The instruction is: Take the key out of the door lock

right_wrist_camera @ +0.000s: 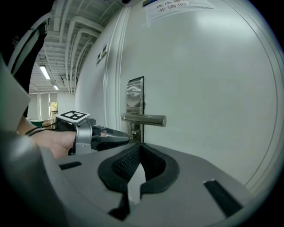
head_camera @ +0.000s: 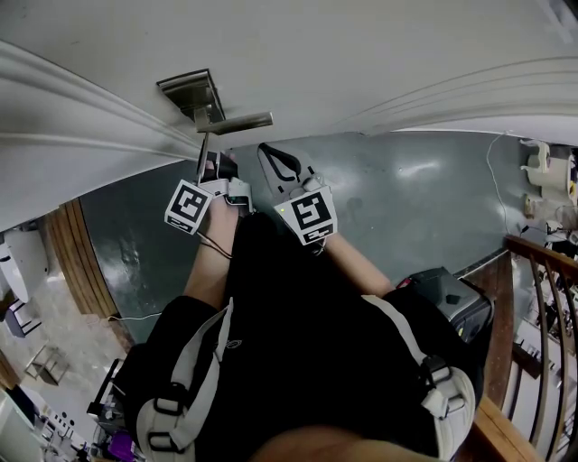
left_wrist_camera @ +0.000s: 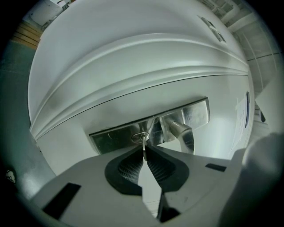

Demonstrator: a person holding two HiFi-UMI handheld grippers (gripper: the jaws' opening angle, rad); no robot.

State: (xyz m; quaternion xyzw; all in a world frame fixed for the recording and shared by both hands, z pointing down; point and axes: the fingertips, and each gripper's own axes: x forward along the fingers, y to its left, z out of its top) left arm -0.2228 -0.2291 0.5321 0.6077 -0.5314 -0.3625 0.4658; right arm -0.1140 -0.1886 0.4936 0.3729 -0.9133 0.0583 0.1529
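Observation:
A silver lock plate [left_wrist_camera: 111, 139] with a lever handle [left_wrist_camera: 184, 135] is fixed on the white door [left_wrist_camera: 133, 71]. A small metal key [left_wrist_camera: 143, 144] sticks out of the keyhole [left_wrist_camera: 140, 137] just under the handle. My left gripper [left_wrist_camera: 144, 150] is right at the plate, and its ribbed pads pinch the key's outer end. From the head view it sits below the handle [head_camera: 239, 122], with my right gripper [head_camera: 271, 158] beside it. The right gripper [right_wrist_camera: 140, 147] is shut with nothing between its tips, a little back from the door. Its view shows the left gripper [right_wrist_camera: 120, 138] side-on at the plate [right_wrist_camera: 135, 95].
The door stands close in front of me. On the grey-green floor to my right lies a black case [head_camera: 452, 293], with a wooden railing [head_camera: 533, 271] beyond it. Wooden boards [head_camera: 77, 262] run along the floor on the left. A paper notice [right_wrist_camera: 173, 6] hangs high on the door.

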